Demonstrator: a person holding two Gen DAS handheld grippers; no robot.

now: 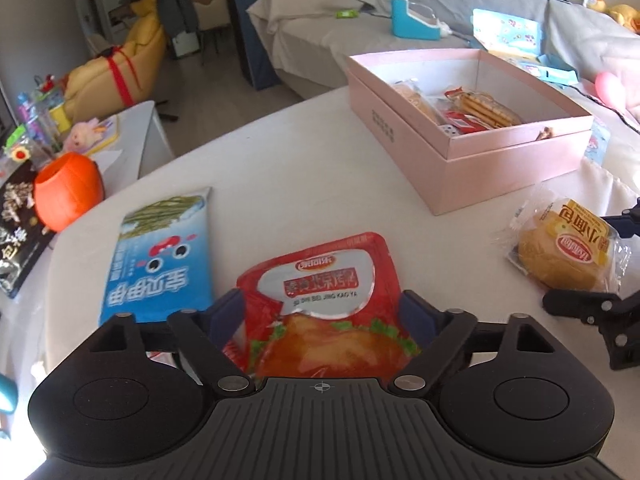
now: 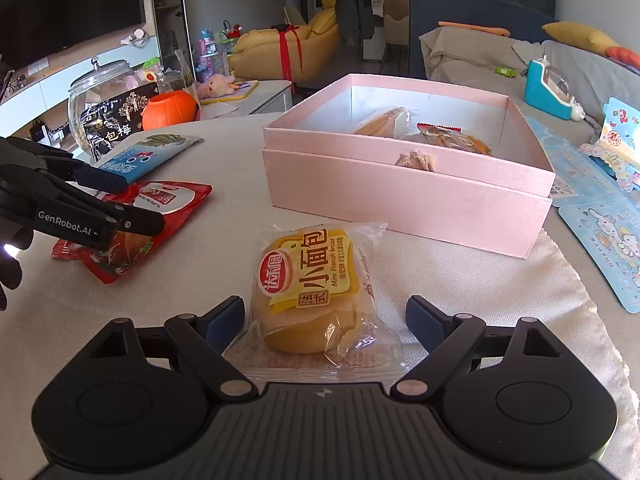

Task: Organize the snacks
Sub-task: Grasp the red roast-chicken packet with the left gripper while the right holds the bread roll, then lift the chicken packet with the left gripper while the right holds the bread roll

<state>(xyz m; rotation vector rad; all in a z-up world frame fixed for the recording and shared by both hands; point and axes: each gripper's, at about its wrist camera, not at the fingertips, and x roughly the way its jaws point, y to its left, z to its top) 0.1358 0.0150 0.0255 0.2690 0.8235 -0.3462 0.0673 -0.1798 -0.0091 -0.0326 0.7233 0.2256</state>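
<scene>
My left gripper (image 1: pixel 322 312) is open, its fingers either side of a red snack packet (image 1: pixel 320 280) lying flat on the white table (image 1: pixel 300 168). My right gripper (image 2: pixel 325 318) is open around a wrapped mini French bread (image 2: pixel 316 292) on the table. The bread also shows in the left wrist view (image 1: pixel 564 248), and the red packet shows in the right wrist view (image 2: pixel 160 208) under the left gripper (image 2: pixel 116 204). A blue snack packet (image 1: pixel 160 256) lies left of the red one. An open pink box (image 1: pixel 516 156) (image 2: pixel 408 196) behind holds several snacks.
An orange pumpkin-shaped pot (image 1: pixel 66 190), a black packet (image 1: pixel 18 232) and a glass jar (image 2: pixel 100 100) stand at the table's left edge. Cartoon-printed cards (image 2: pixel 600 240) lie right of the box. A grey sofa (image 1: pixel 440 8) is behind.
</scene>
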